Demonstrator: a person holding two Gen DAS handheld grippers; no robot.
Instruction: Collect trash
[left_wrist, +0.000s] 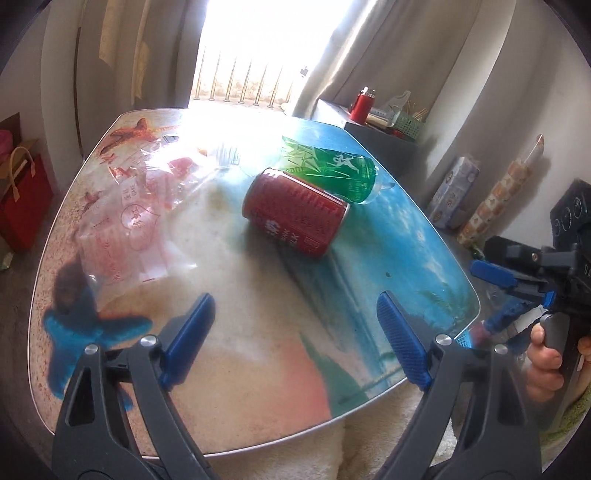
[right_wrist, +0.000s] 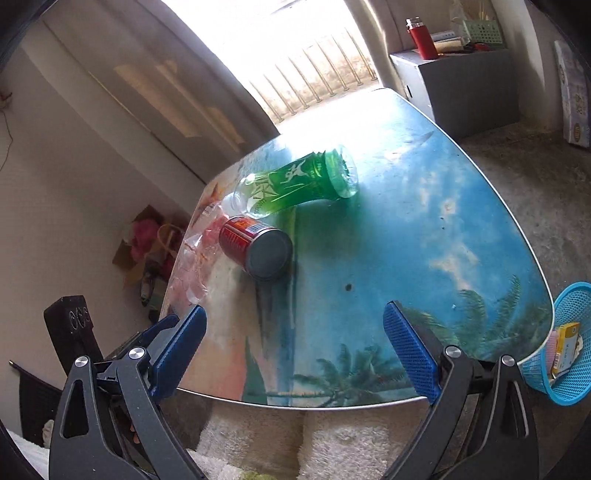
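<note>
A red can (left_wrist: 295, 210) lies on its side in the middle of the beach-print table (left_wrist: 258, 332). A green plastic bottle (left_wrist: 332, 170) lies just behind it, touching it. A clear plastic bag with red print (left_wrist: 129, 221) lies to the left. My left gripper (left_wrist: 295, 321) is open and empty above the table's near part. My right gripper (right_wrist: 295, 347) is open and empty over the near edge, with the can (right_wrist: 255, 247), the bottle (right_wrist: 299, 184) and the bag (right_wrist: 195, 266) ahead of it. The right gripper also shows at the right edge of the left wrist view (left_wrist: 498, 291).
A blue mesh basket (right_wrist: 569, 347) with a yellow box in it stands on the floor by the table's right corner. A grey cabinet (right_wrist: 461, 81) with a red flask stands behind. A red gift bag (left_wrist: 26, 199) stands on the floor to the left.
</note>
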